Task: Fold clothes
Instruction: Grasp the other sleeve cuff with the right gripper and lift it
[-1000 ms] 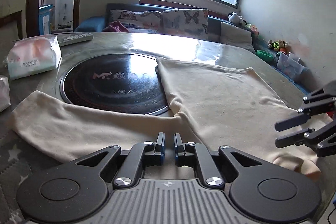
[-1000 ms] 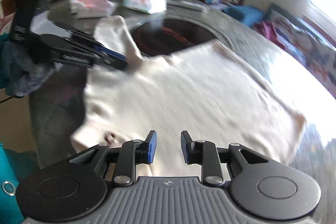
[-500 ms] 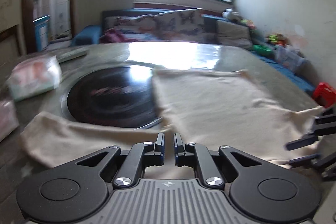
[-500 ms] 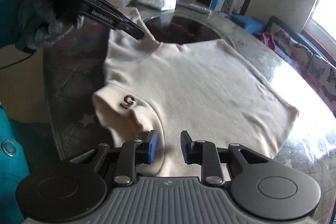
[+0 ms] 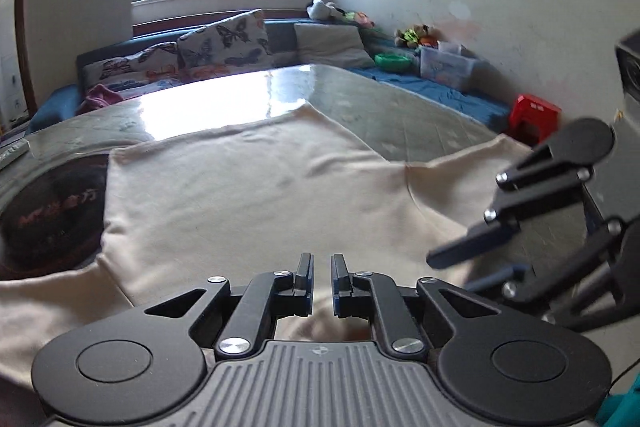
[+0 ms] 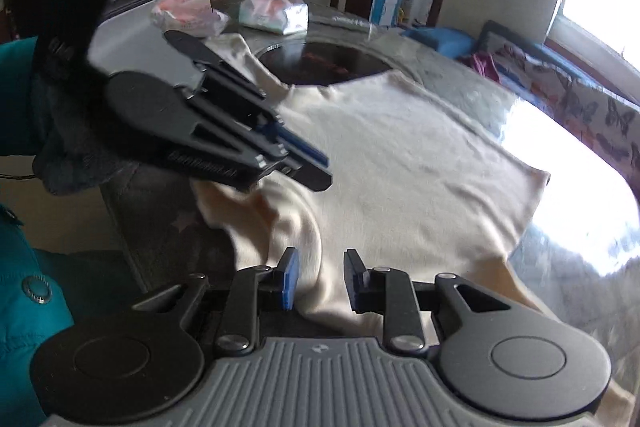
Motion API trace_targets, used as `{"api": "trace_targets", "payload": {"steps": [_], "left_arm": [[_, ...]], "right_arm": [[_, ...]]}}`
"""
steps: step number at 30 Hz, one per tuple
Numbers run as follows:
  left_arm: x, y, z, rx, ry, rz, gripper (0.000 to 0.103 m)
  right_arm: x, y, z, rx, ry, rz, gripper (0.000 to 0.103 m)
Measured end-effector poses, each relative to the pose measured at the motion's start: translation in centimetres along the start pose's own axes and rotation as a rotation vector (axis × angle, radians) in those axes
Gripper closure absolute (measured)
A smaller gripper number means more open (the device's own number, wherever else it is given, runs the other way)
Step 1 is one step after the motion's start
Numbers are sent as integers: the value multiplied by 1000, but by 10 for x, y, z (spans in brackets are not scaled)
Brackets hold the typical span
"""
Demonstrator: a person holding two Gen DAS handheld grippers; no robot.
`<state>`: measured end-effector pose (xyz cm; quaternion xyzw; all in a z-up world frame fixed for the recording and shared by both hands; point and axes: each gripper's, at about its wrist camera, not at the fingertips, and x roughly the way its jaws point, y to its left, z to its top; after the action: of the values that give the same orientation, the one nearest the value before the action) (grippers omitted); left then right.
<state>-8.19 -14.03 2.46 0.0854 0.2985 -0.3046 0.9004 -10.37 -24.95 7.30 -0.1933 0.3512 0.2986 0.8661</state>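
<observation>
A cream long-sleeved top (image 5: 248,195) lies spread flat on the round table; it also shows in the right wrist view (image 6: 400,163). My left gripper (image 5: 322,277) hovers over the top's near edge, jaws a narrow gap apart, nothing between them. It appears in the right wrist view (image 6: 316,173) above the collar area. My right gripper (image 6: 318,279) is open, low over the near hem, with cloth showing between the fingers but not pinched. It shows at the right in the left wrist view (image 5: 472,267).
A black round hob (image 6: 324,61) sits in the table (image 5: 400,107) under one sleeve. Two tissue packs (image 6: 276,13) lie at the far side. A sofa with butterfly cushions (image 5: 200,55) and a red stool (image 5: 532,115) stand beyond the table.
Both grippers have swung over the top toward each other. The left now sits above the collar; the right has dropped lower over the near hem. The top lies as before.
</observation>
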Motion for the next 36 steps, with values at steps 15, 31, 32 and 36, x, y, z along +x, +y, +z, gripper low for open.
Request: {"api": "trace_targets", "payload": {"steps": [15,31,32,36], "left_arm": [[1,-13,18,39,-56,-7,88],[29,-44,26,82,-16,-65,81],[30,-45,26,83,-14,-66,81],[32,-48,25,91,-9,-74,81]], "right_arm": [[-64,-84,-75,473,-64,-320,74],[-93,-160,-167,841,-93,-609,73],[-94,-164,-172,861,-95,-621,73],[-92,-162,-167,867,-115,-625,89]]}}
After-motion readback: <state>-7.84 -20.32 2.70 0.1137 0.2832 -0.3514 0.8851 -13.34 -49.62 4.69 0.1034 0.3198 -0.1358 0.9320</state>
